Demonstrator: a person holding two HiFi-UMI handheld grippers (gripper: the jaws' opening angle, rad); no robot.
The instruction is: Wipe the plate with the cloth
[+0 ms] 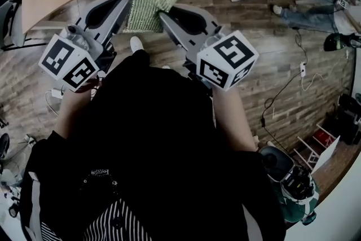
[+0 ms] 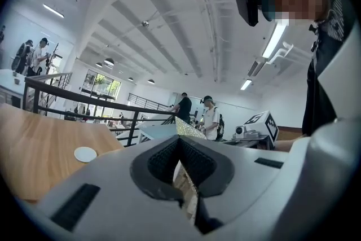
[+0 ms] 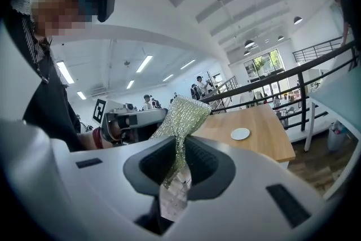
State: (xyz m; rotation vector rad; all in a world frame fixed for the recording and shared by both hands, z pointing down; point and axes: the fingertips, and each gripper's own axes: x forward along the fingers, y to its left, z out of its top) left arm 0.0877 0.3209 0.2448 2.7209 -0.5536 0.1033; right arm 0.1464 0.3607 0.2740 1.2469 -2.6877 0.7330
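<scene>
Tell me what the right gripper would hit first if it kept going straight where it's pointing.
Past the sparkly green mesh cloth clamped in its jaws, the right gripper would probably reach the light wooden table first, left of the small white round plate; depth is unclear.

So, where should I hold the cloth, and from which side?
By its opposite side edges, one claw from each side, as now: the left claw and right claw each pinch an edge, so the limp cloth is spread flat.

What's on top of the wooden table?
A small white plate sits on the table. The cloth and right claw hide part of it.
</scene>
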